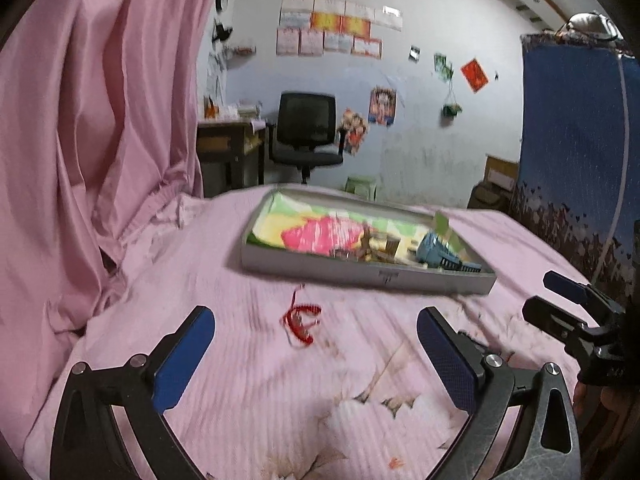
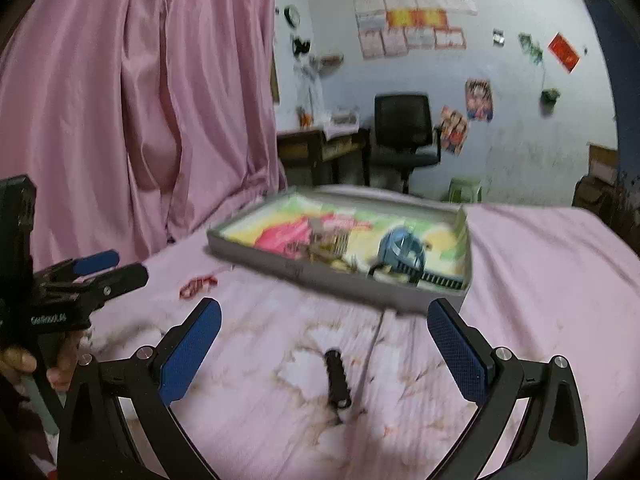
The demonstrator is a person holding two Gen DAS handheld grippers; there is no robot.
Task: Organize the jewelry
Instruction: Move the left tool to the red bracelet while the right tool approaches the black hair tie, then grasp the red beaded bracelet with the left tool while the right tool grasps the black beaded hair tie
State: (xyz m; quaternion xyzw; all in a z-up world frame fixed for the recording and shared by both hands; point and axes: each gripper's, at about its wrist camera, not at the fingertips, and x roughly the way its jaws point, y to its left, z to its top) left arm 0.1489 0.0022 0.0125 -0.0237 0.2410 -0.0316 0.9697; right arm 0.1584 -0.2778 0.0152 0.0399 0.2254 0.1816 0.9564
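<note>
Both grippers gape empty over the pink bed (image 1: pixel 240 380): left gripper (image 1: pixel 316 354), right gripper (image 2: pixel 324 350). At its twelve o'clock, the left faces a red bracelet (image 1: pixel 302 320), the right a black clip (image 2: pixel 338 380). Beyond, unobstructed, sits the gray tray (image 1: pixel 360 274) of trinkets.

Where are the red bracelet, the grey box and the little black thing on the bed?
red bracelet (image 1: pixel 302 322): left wrist view, middle of its loops.
grey box (image 1: pixel 360 274): left wrist view, near wall.
little black thing (image 2: pixel 338 378): right wrist view, middle of its body.
</note>
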